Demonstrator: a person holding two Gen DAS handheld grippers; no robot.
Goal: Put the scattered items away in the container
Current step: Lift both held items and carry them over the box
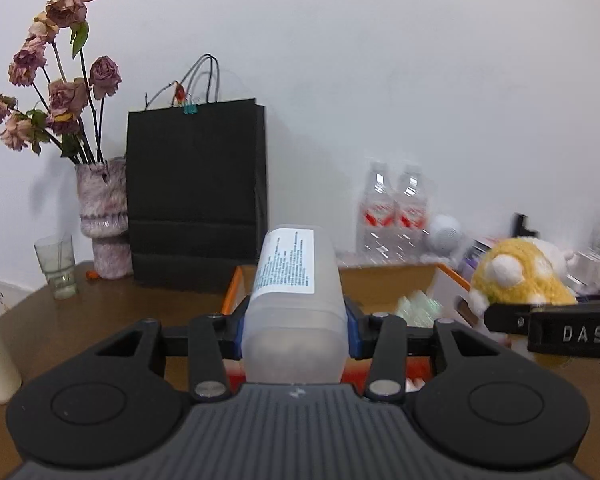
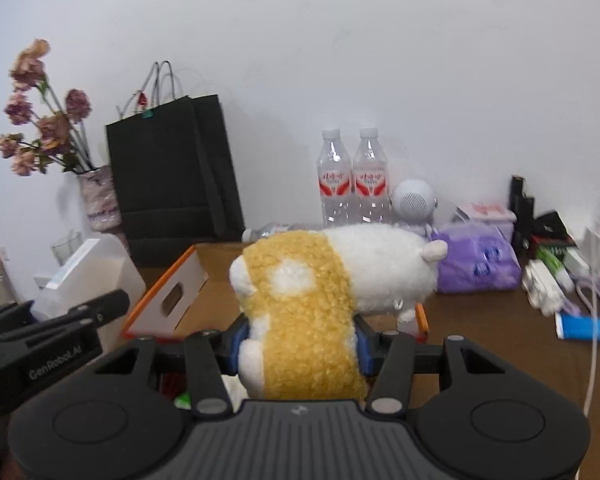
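Left gripper point(image 1: 294, 332) clamps the translucent bottle point(image 1: 296, 300), right gripper point(image 2: 298, 346) squeezes the plush toy point(image 2: 320, 292), both above the cardboard box point(image 2: 168, 300); releasing off-centre could bounce either off its rim.

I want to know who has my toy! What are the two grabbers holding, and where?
Left gripper squeezes the cloudy plastic bottle near its bottom end. Right gripper squeezes the plush toy around its yellow rear half.
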